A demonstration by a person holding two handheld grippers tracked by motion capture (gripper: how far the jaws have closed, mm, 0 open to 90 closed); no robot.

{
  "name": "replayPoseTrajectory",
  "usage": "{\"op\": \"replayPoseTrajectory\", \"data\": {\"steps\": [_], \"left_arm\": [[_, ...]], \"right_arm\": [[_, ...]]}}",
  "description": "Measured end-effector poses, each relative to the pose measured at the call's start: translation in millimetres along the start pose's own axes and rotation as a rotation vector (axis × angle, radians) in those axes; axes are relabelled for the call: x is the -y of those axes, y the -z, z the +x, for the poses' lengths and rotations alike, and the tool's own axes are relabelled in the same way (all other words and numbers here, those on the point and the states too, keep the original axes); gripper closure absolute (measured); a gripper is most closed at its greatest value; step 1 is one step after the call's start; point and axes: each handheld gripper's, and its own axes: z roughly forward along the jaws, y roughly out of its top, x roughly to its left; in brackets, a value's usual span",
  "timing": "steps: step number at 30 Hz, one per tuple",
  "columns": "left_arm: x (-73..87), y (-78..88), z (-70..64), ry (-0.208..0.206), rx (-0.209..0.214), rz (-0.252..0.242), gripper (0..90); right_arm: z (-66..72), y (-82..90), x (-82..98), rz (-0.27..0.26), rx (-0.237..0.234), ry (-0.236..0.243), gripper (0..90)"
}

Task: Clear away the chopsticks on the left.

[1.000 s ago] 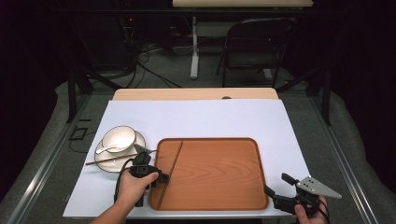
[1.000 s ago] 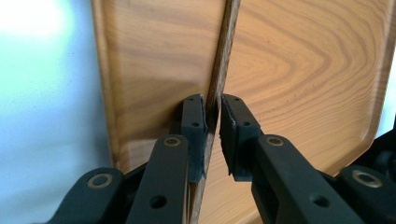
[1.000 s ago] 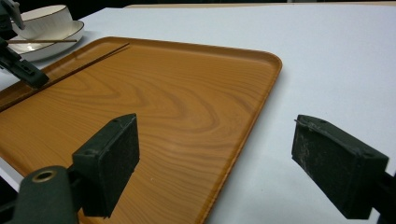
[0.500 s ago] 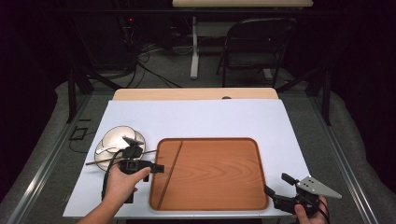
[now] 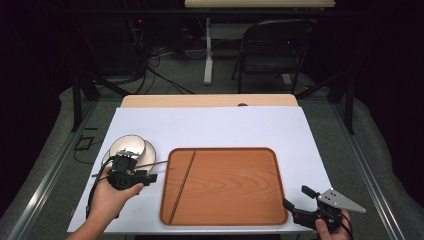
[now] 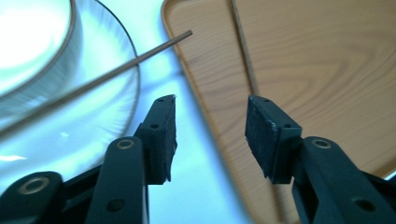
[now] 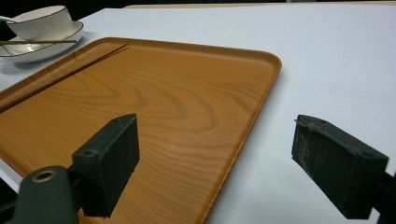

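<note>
Lifting off the wooden tray (image 5: 225, 185), left gripper (image 6: 210, 126) is hovering beside the plate (image 5: 112, 156); jaws just opening, empty | chopstick (image 5: 182, 185) lying in tray | right gripper (image 7: 215, 168) idling, jaws spread

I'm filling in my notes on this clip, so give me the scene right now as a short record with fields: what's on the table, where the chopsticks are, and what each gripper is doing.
surface: white table
tray: wooden tray, centre front
chopstick one: first chopstick lying in the tray along its left side
chopstick two: second chopstick resting across the plate, tip reaching the tray's left rim
bowl: bowl on the plate, left of the tray
left gripper: left gripper jaws just opening, nothing between them, above the gap between plate and tray
right gripper: right gripper open, empty, at the tray's front right corner
</note>
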Motion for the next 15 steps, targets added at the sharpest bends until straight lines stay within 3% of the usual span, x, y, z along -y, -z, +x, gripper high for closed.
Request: {"op": "replayPoseTrajectory", "data": {"steps": [4, 15], "left_arm": [[5.5, 2.9, -3.0, -0.201, -0.105, 0.018, 52.7], [20.9, 2.9, -5.5, -0.657, -0.353, 0.053, 53.8]], "right_arm": [[-0.2, 0.0, 0.0, 0.001, 0.0, -0.001, 14.7], [-0.5, 0.2, 0.1, -0.001, -0.001, -0.007, 14.7]]}}
